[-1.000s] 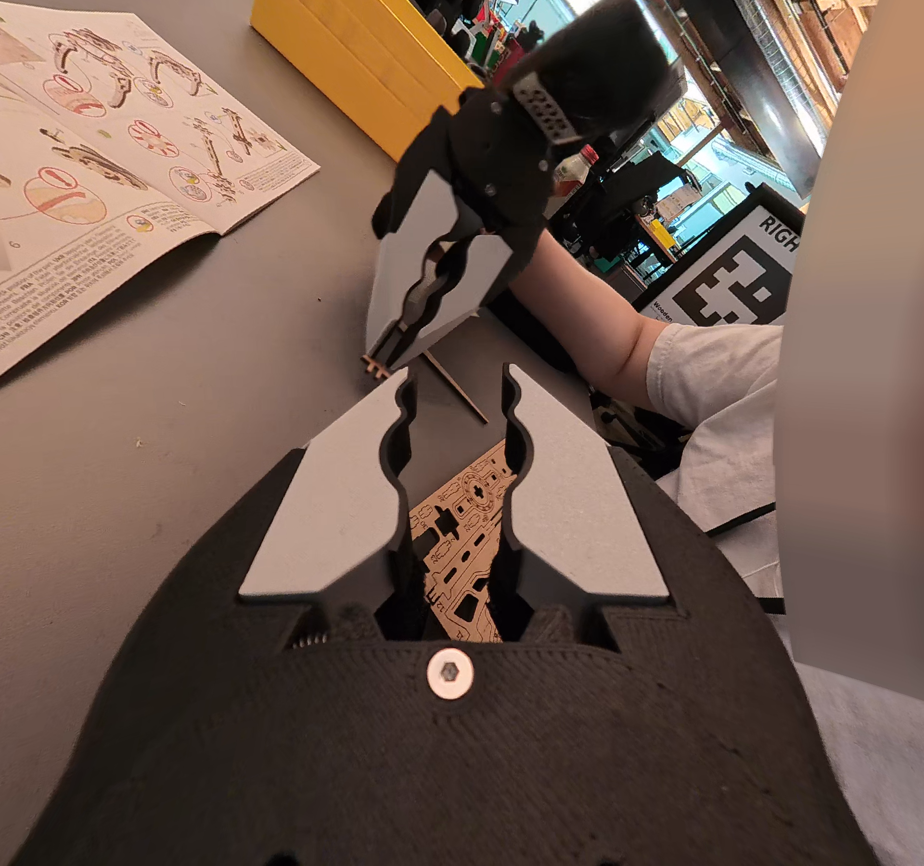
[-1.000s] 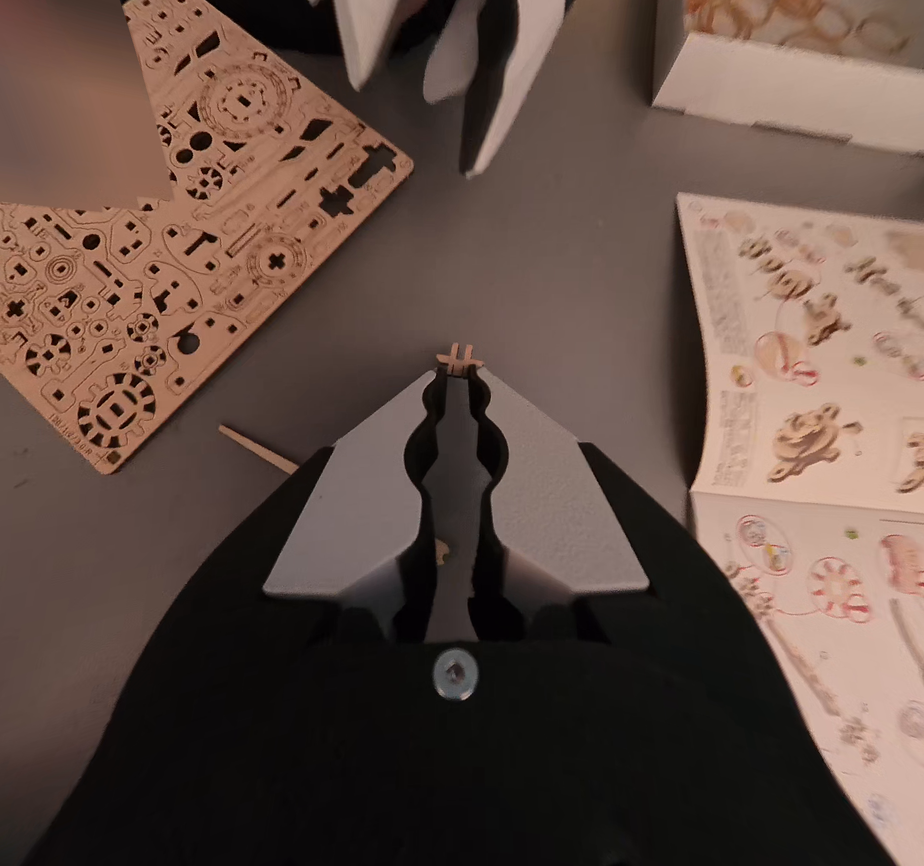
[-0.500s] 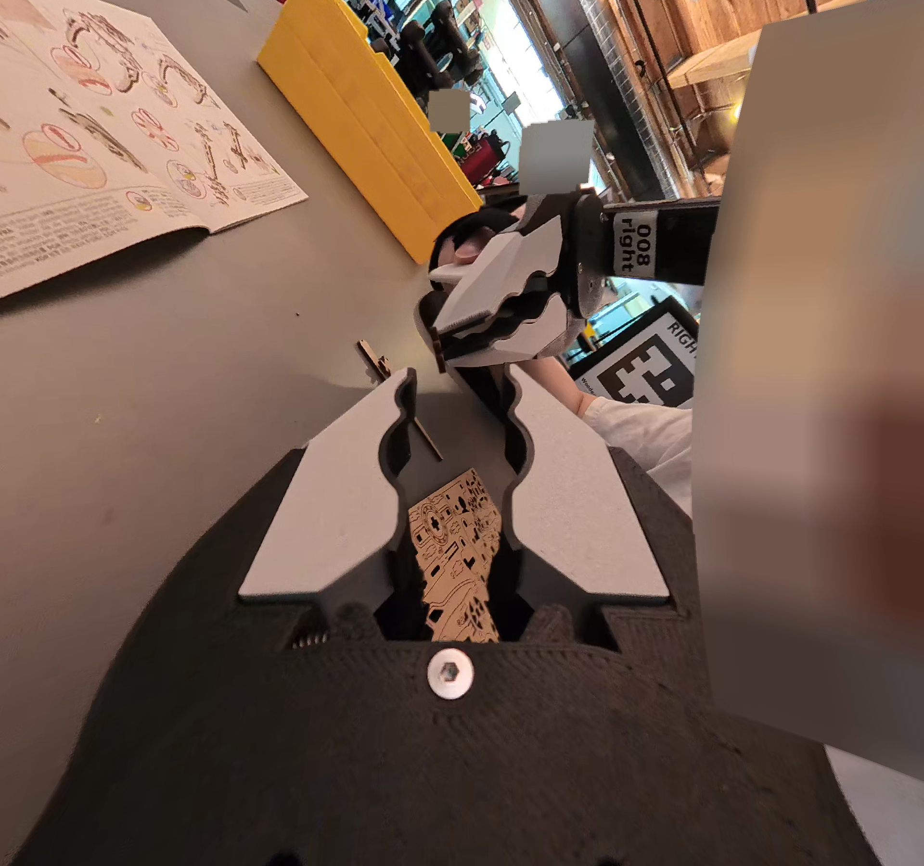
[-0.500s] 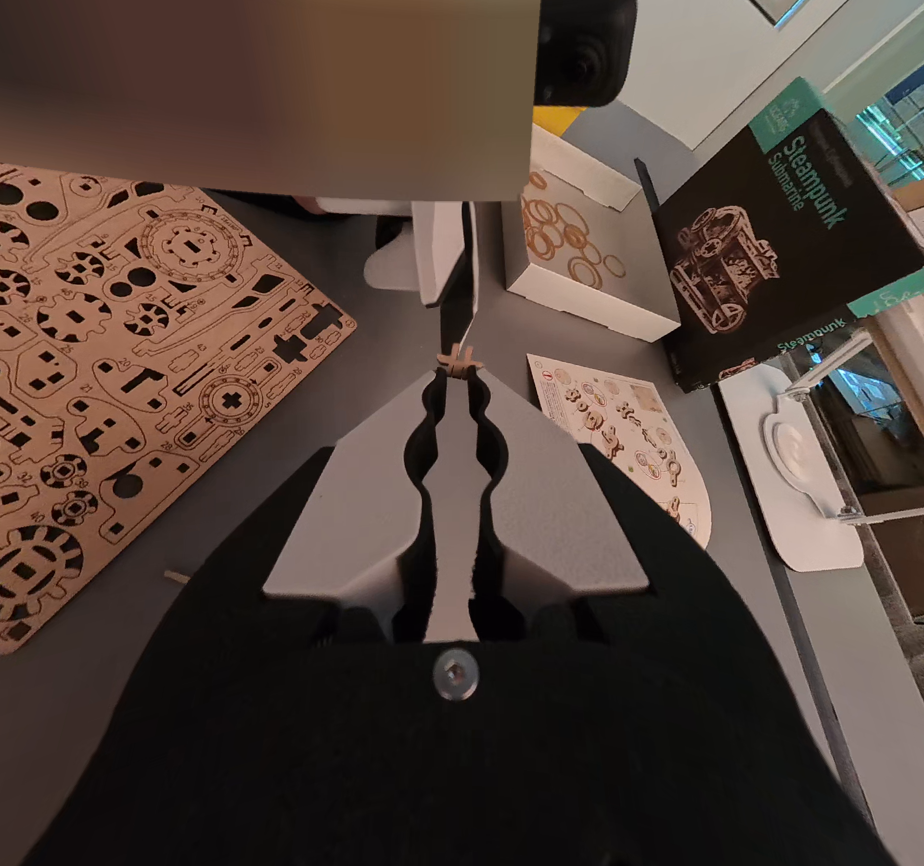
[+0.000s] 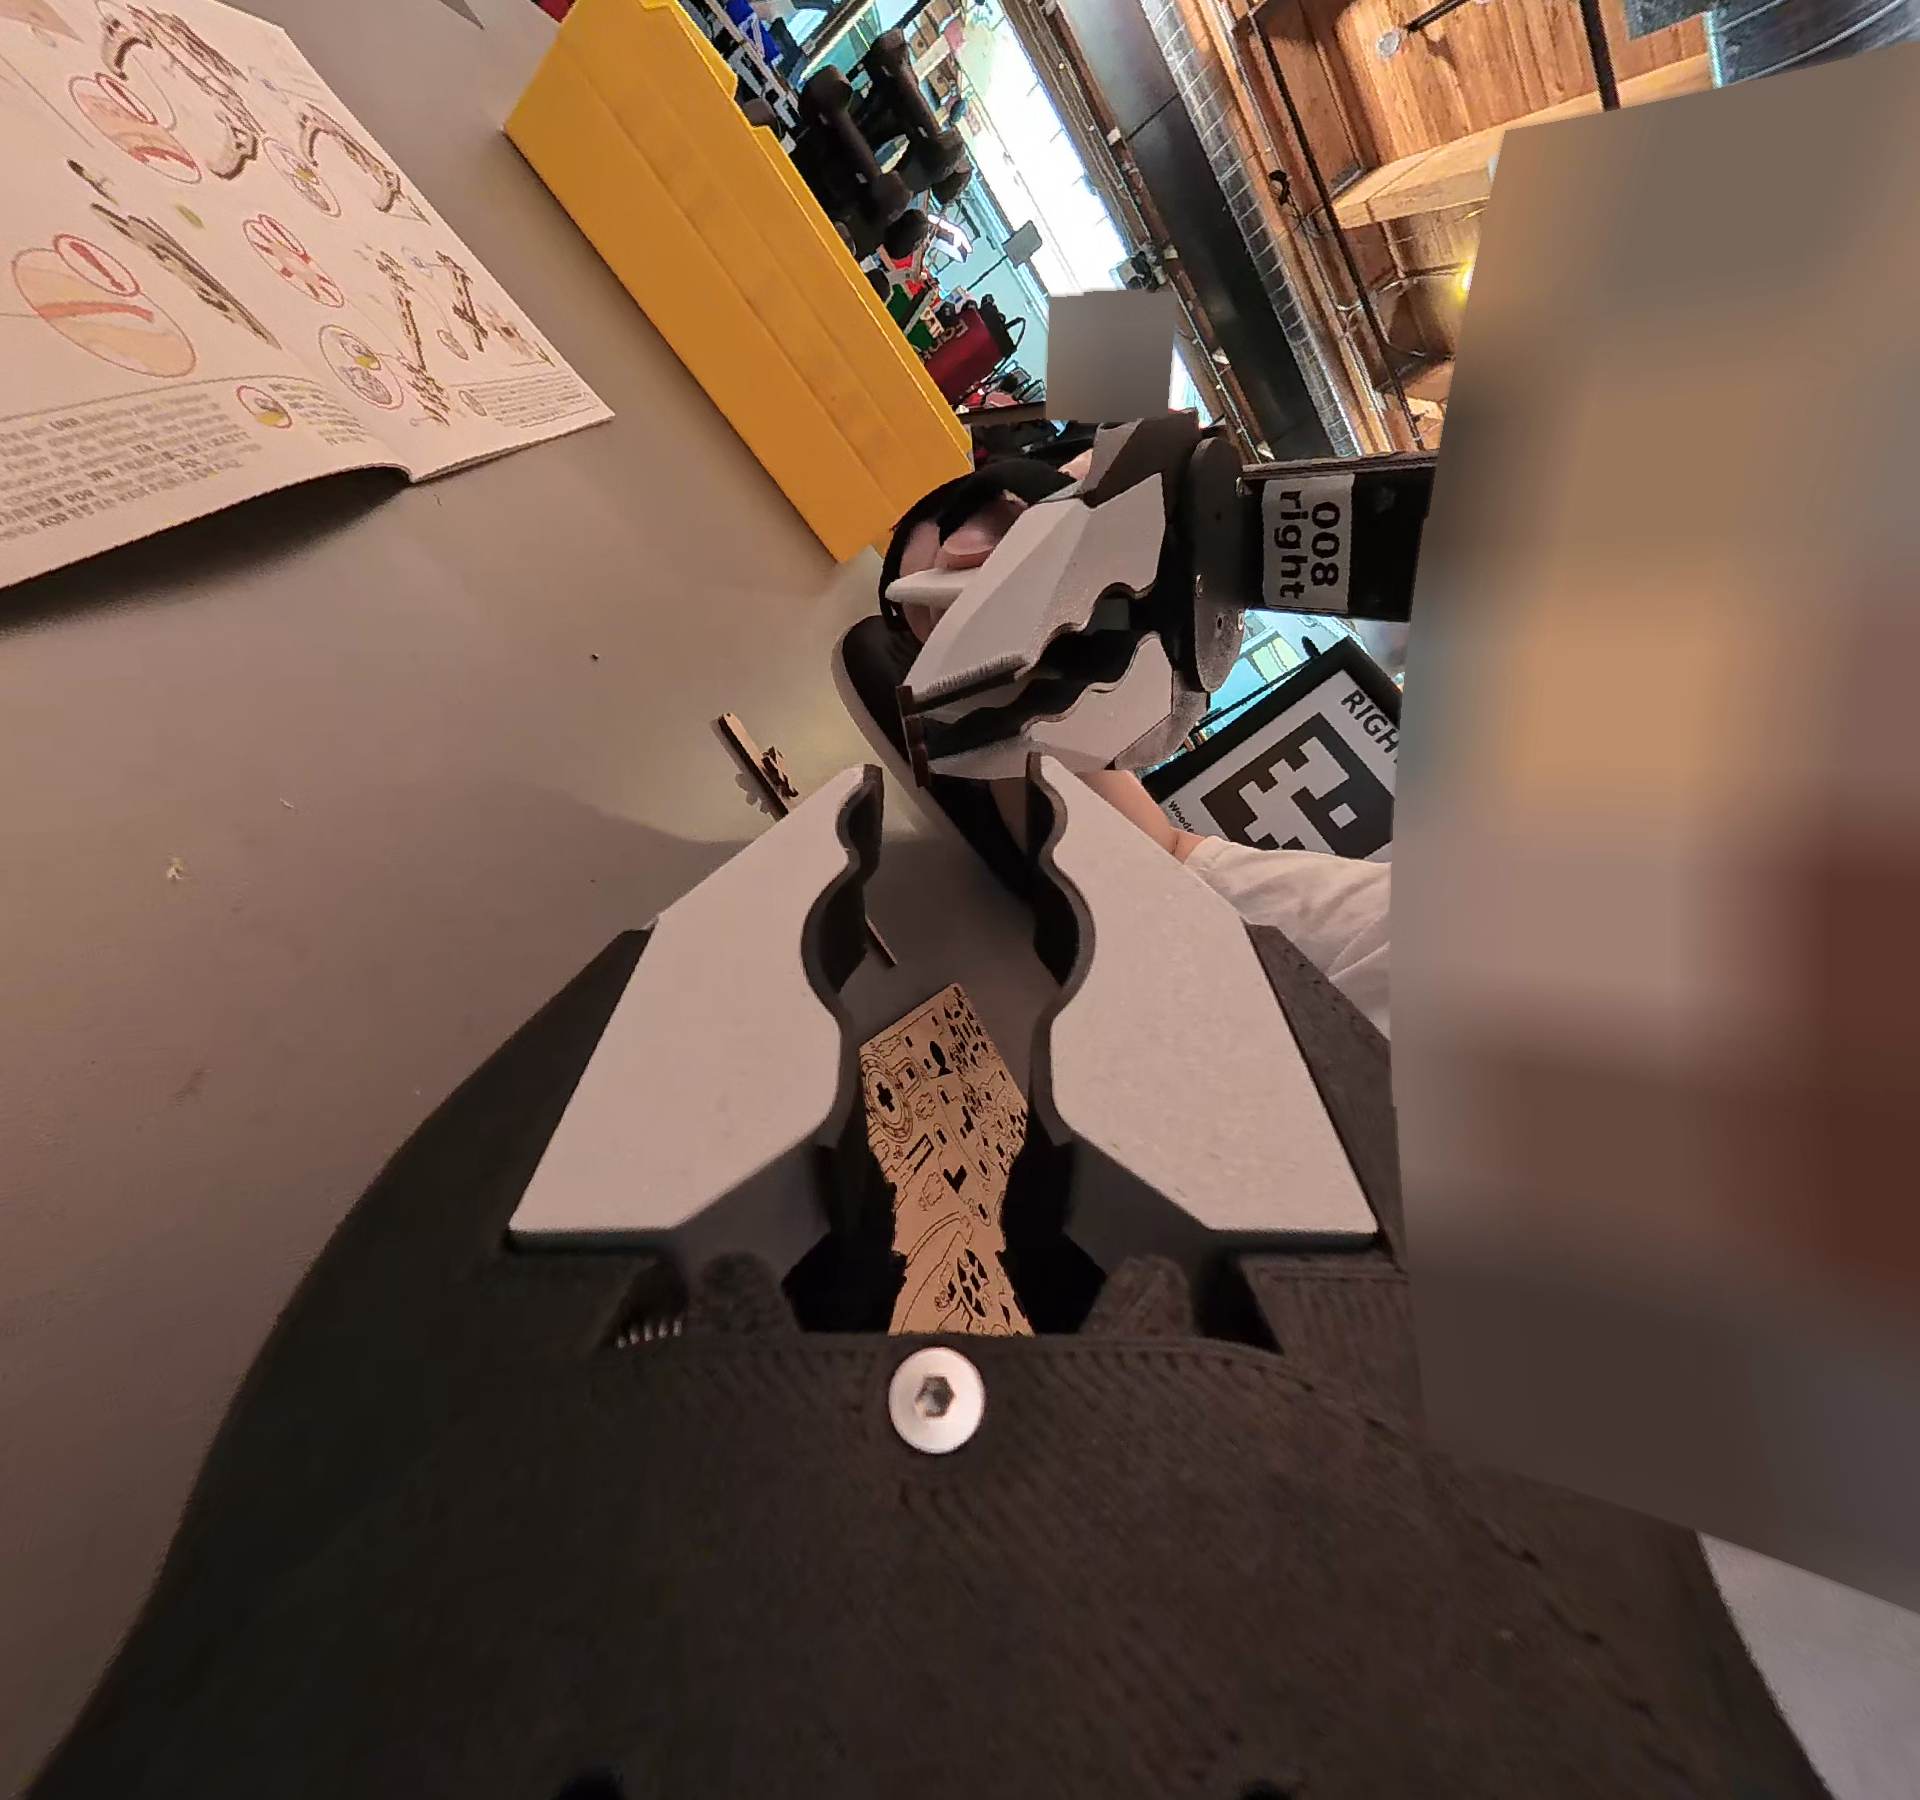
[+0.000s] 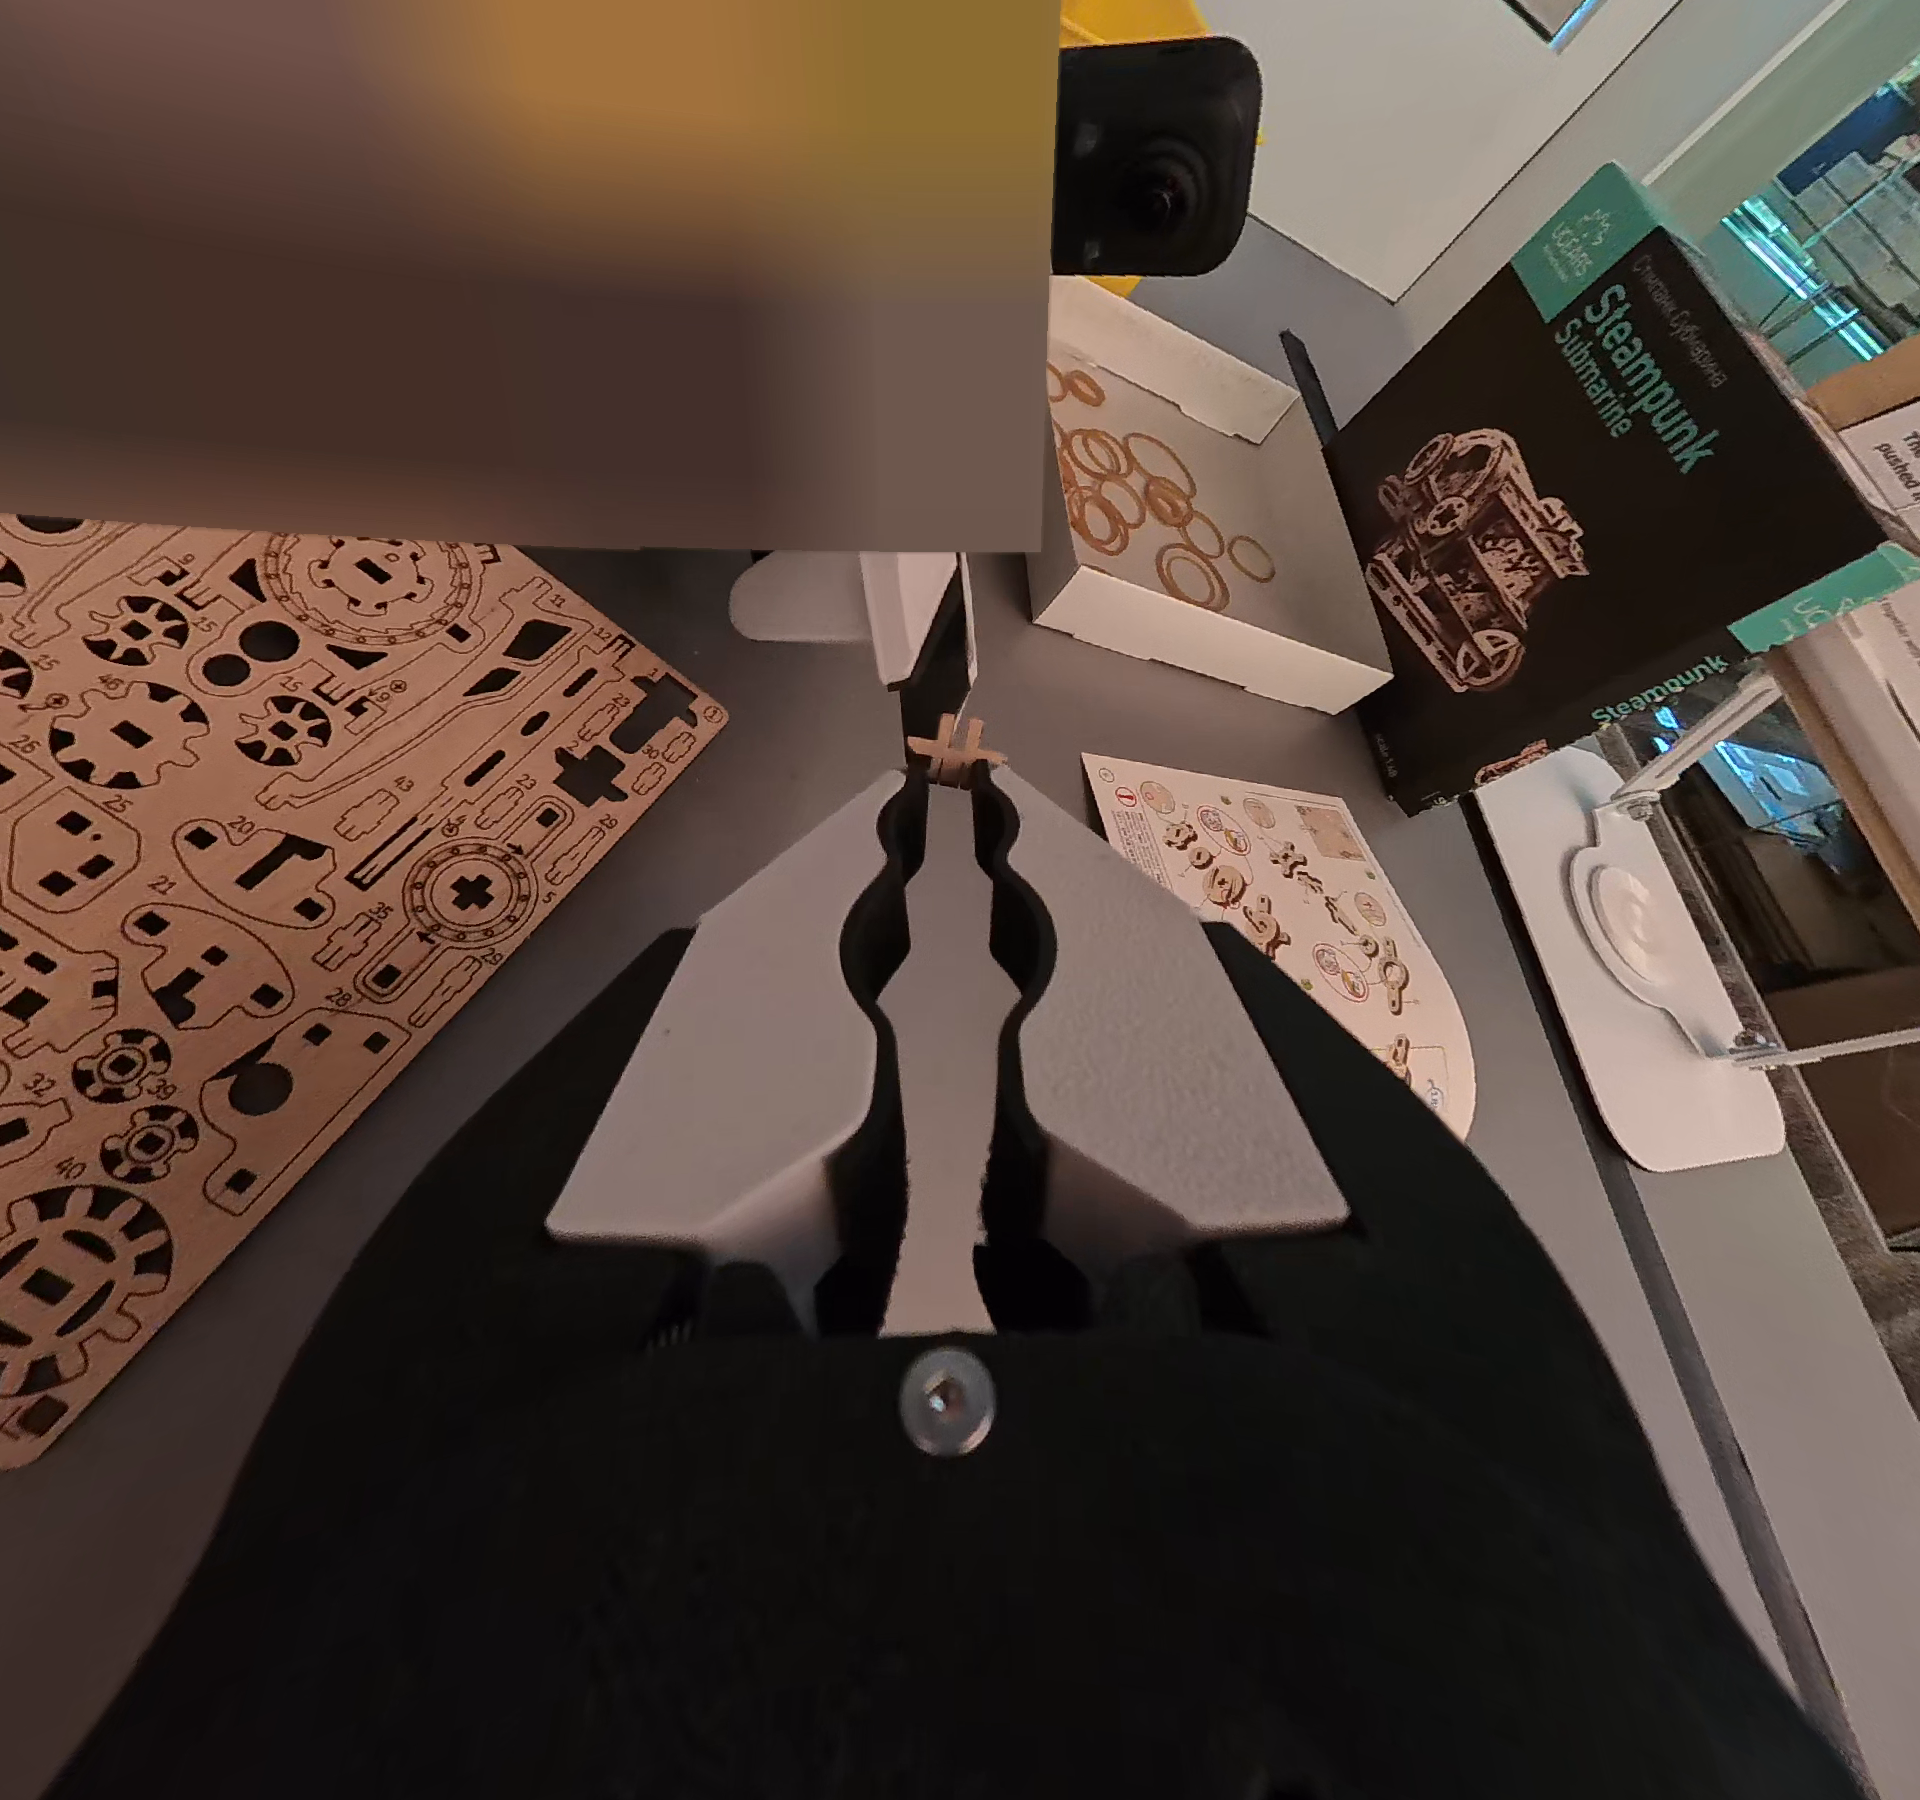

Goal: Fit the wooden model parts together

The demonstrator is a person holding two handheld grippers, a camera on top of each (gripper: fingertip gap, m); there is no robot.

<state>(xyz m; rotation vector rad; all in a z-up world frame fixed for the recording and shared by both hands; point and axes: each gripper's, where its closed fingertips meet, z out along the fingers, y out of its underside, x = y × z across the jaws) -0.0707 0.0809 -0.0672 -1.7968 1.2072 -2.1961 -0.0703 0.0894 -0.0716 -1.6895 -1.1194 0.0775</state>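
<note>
The right gripper (image 6: 945, 782) pinches a small wooden cross (image 6: 954, 749). The left gripper (image 5: 954, 794) is open wide, holding nothing, near the cross.

Left tool (image 5: 954, 794) agape, right tool (image 6: 943, 782) clamped
</note>
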